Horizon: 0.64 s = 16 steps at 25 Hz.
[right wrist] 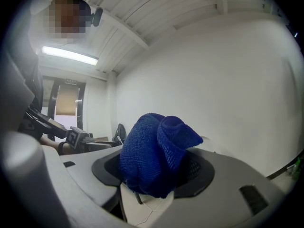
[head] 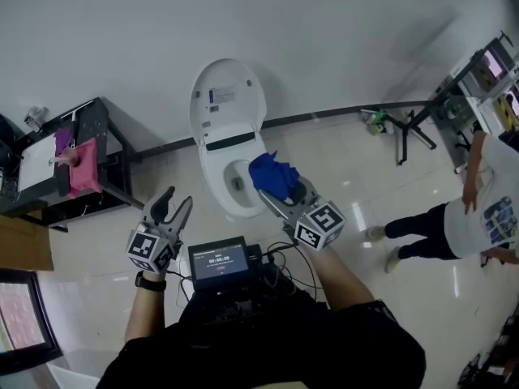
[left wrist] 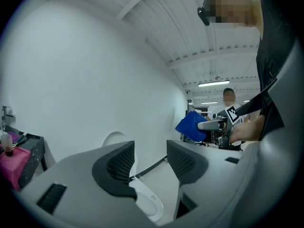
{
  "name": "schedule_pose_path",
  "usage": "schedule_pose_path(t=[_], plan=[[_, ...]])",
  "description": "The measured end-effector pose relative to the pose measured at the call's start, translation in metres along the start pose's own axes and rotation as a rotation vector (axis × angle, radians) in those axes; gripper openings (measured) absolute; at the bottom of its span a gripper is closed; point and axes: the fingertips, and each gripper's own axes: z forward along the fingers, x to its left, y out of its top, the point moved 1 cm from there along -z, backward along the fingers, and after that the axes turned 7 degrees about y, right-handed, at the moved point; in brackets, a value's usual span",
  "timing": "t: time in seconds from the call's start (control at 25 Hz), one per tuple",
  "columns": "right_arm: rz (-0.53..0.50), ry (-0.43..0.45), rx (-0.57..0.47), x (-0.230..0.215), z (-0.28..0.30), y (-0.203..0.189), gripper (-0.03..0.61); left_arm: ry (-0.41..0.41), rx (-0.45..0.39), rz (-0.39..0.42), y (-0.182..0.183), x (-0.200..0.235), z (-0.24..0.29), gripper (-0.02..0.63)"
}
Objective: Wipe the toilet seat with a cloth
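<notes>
A white toilet [head: 229,148] stands against the wall with its lid raised; its seat rim [head: 228,202] shows in the head view and bowl [left wrist: 145,202] in the left gripper view. My right gripper [head: 280,191] is shut on a bunched blue cloth [head: 273,175] [right wrist: 156,153], held just above the right side of the seat. The cloth [left wrist: 192,126] also shows from the left gripper view, held up at right. My left gripper [head: 173,209] [left wrist: 148,163] stands open and empty, to the left of the toilet and apart from it.
A black table [head: 97,173] with a pink cloth [head: 84,167] stands at left by the wall. A person [head: 462,217] stands at right on the tiled floor near a black stand [head: 409,128]. A small screen [head: 219,263] and cables hang at my chest.
</notes>
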Motion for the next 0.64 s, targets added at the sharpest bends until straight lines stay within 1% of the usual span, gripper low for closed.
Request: schedule_pose_path(t=[0.2, 0.32, 0.44, 0.64], plan=[[-0.014, 0.012, -0.013, -0.002, -0.009, 0.002, 0.275, -0.005, 0.001, 0.030, -0.006, -0.004, 0.001, 0.209], [-0.014, 0.011, -0.007, -0.003, -0.015, 0.000, 0.275, 0.003, -0.001, 0.019, -0.005, -0.009, 0.000, 0.209], [-0.006, 0.010, -0.012, -0.006, -0.017, 0.001, 0.275, -0.006, 0.003, 0.045, -0.010, -0.008, 0.000, 0.209], [-0.011, 0.007, -0.014, -0.006, -0.018, 0.002, 0.273, 0.008, -0.002, 0.020, -0.004, -0.013, 0.001, 0.209]])
